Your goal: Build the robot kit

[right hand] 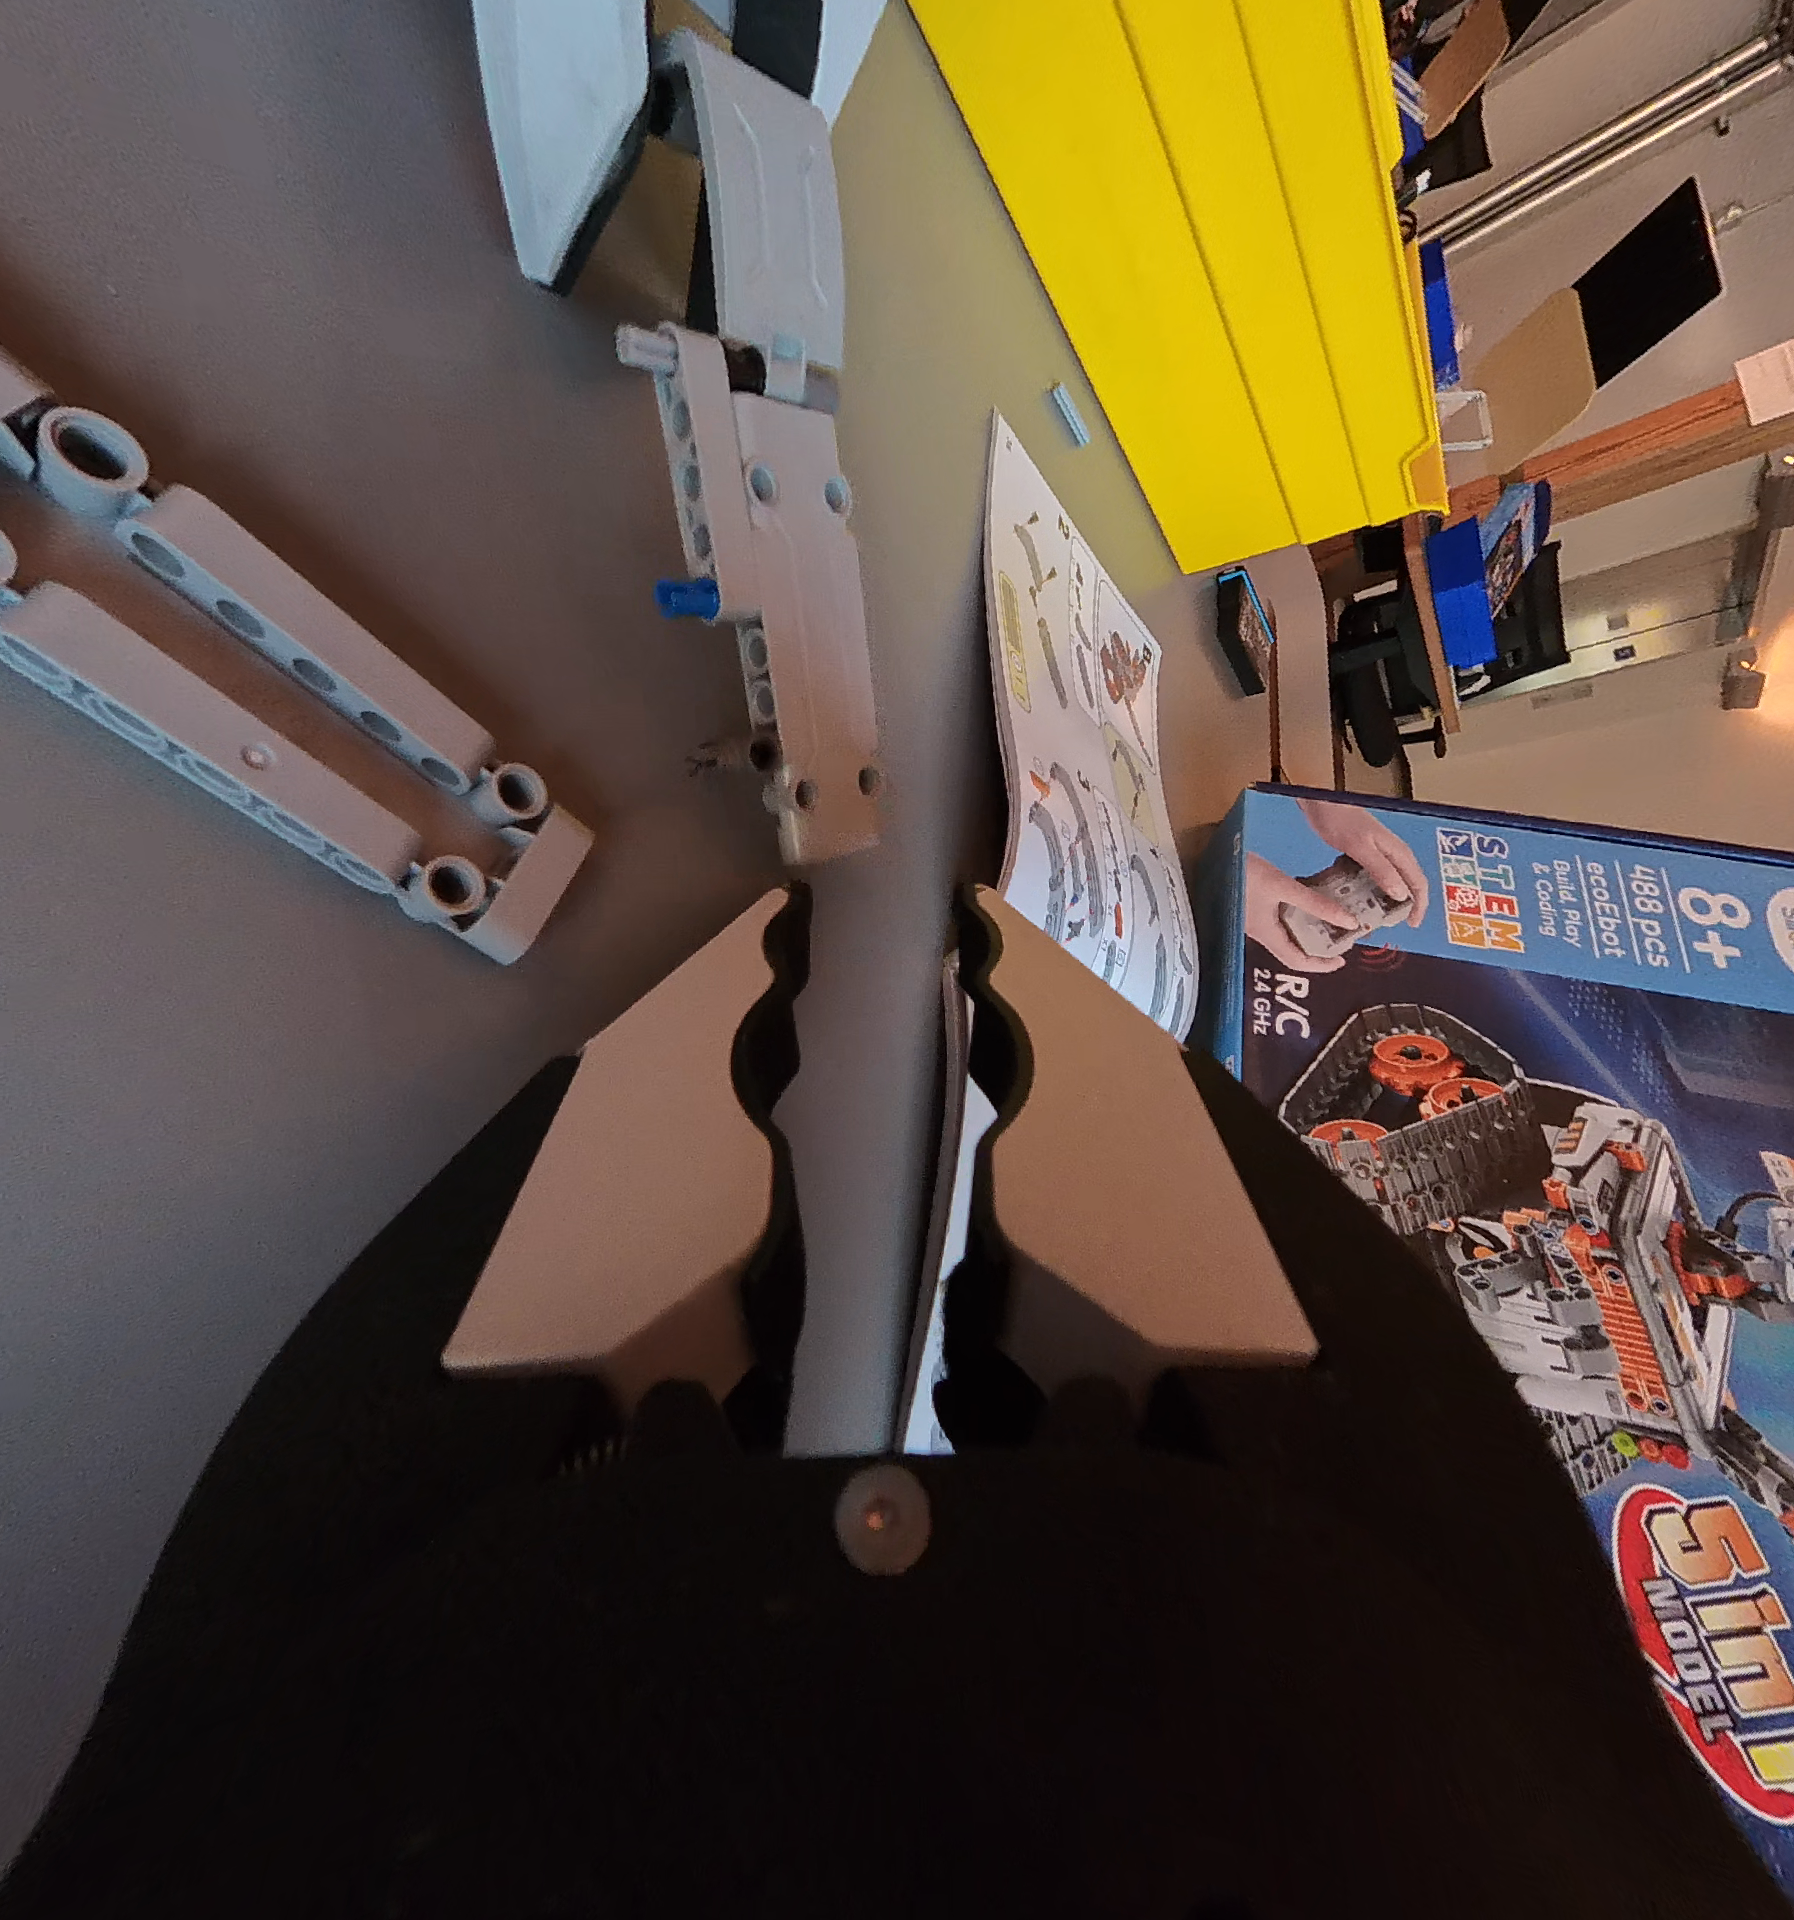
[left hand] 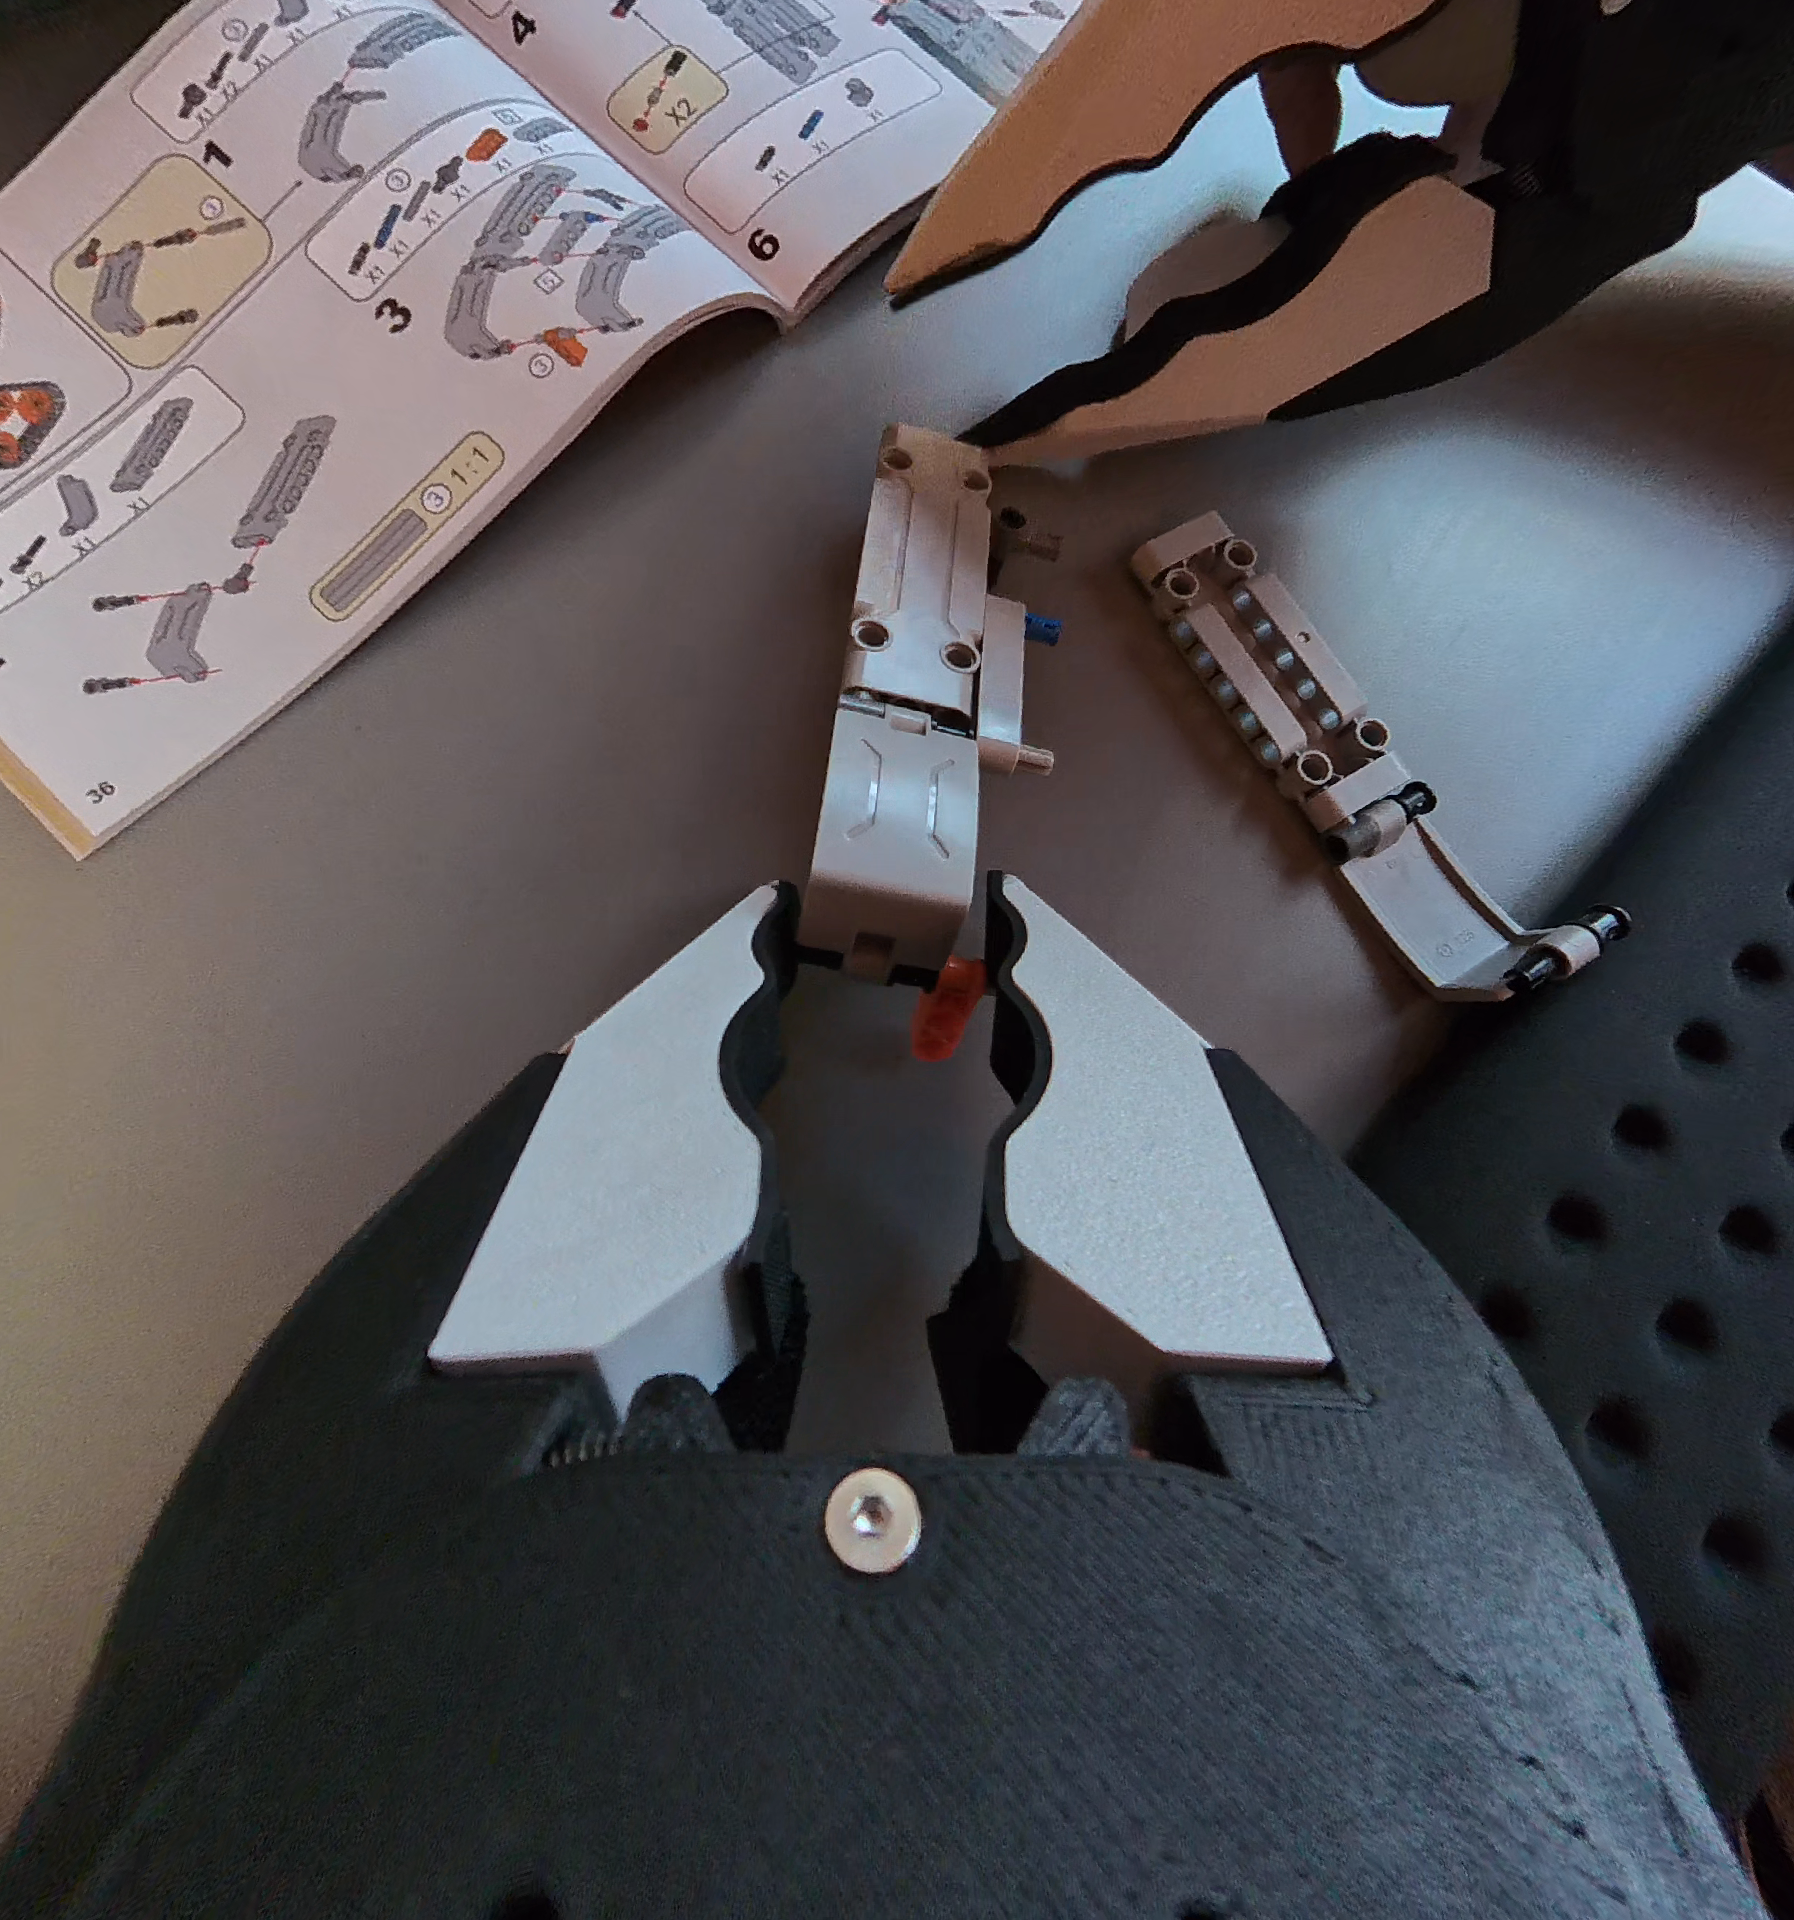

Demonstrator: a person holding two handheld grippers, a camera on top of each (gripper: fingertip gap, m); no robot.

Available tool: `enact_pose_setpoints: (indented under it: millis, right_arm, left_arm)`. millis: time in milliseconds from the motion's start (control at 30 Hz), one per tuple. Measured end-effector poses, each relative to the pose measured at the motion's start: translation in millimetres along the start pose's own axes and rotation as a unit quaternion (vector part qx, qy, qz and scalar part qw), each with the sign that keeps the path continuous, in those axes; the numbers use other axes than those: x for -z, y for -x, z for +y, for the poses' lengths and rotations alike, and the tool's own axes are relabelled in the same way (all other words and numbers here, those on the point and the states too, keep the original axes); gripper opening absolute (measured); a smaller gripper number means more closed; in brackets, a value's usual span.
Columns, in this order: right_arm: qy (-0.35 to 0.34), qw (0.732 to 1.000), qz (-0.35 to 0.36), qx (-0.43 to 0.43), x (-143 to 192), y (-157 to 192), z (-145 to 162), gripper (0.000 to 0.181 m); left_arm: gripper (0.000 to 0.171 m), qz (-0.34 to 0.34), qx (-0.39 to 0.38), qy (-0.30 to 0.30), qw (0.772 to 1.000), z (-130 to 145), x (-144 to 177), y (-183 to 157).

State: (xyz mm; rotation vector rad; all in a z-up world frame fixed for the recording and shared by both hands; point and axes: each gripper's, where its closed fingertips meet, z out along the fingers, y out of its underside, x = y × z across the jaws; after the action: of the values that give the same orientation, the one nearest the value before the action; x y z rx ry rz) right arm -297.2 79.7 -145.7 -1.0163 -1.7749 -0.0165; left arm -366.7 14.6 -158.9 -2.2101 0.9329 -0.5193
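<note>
A long grey brick assembly lies on the grey table, with a blue pin on its side and an orange piece at its near end. My left gripper is shut on that near end. My right gripper is open and empty at the far end, its lower fingertip at the assembly's corner. In the right wrist view the right gripper faces the assembly, whose end sits just ahead of its left fingertip. The left gripper holds the other end.
A second grey beam assembly lies to the right, also in the right wrist view. An open instruction booklet lies at upper left. A black perforated surface is at the right. Yellow bins and a blue toy box stand beside the booklet. My hands' fingertips stand some 10 centimetres from each other.
</note>
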Motion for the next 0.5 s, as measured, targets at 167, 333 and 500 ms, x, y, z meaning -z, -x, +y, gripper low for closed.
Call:
enact_pose_setpoints:
  millis: [167, 333, 500]
  right_arm:
    - [0.001, 1.000, -0.004, -0.011, 1.4, -0.5, 2.6, 0.027]
    - [0.003, 0.999, -0.009, -0.034, 4.3, -1.4, 8.3, 0.027]
    - [0.010, 0.997, -0.018, -0.069, 10.8, -2.8, 17.3, 0.028]
  left_arm:
    - [0.035, -0.003, 0.005, 0.000, 1.000, 1.4, 1.7, 1.1]
    - [0.035, -0.006, 0.009, -0.003, 1.000, 1.5, 3.0, 2.1]
    - [0.040, -0.004, 0.016, -0.015, 1.000, -0.7, 6.6, 1.9]
